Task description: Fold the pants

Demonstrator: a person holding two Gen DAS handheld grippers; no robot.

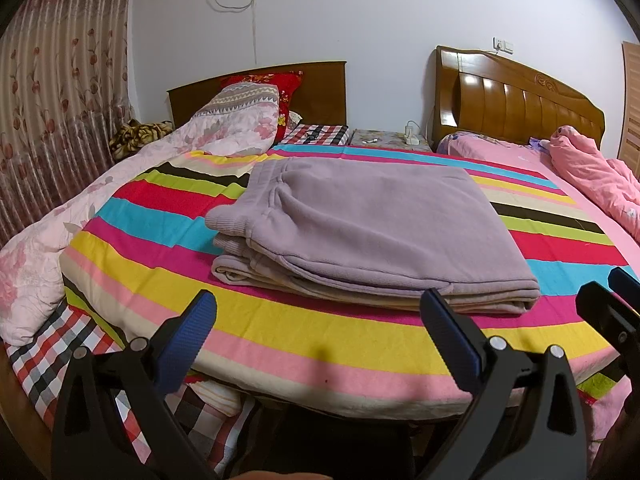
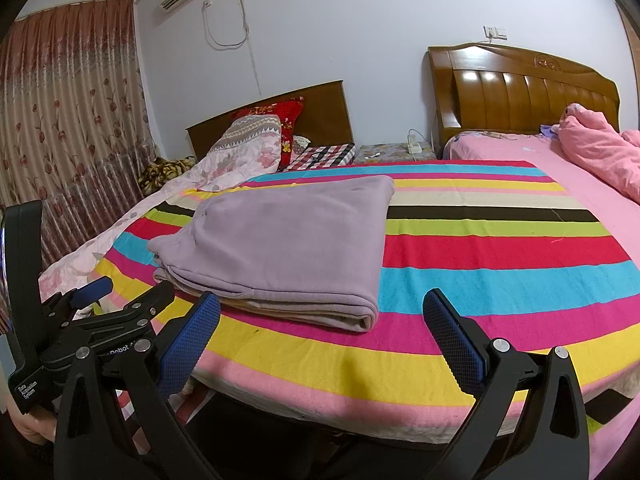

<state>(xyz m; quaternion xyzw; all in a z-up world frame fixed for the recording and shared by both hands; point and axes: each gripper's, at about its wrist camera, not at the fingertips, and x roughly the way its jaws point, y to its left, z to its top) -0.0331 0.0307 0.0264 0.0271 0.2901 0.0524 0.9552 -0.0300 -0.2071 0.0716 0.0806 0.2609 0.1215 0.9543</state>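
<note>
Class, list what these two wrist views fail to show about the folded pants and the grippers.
- Pants: underside and inner layers hidden by the top fold, both views.
- Left gripper: body cut off by bottom edge.
- Right gripper: body likewise cut off.
- Striped blanket: near edge hidden behind fingers.

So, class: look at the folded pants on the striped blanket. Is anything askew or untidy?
Mostly neat. The pants lie folded flat on the striped blanket, but at the left end the ribbed cuff sticks out past the layers beneath, so the edges do not line up. Both grippers are open, touching nothing.
</note>
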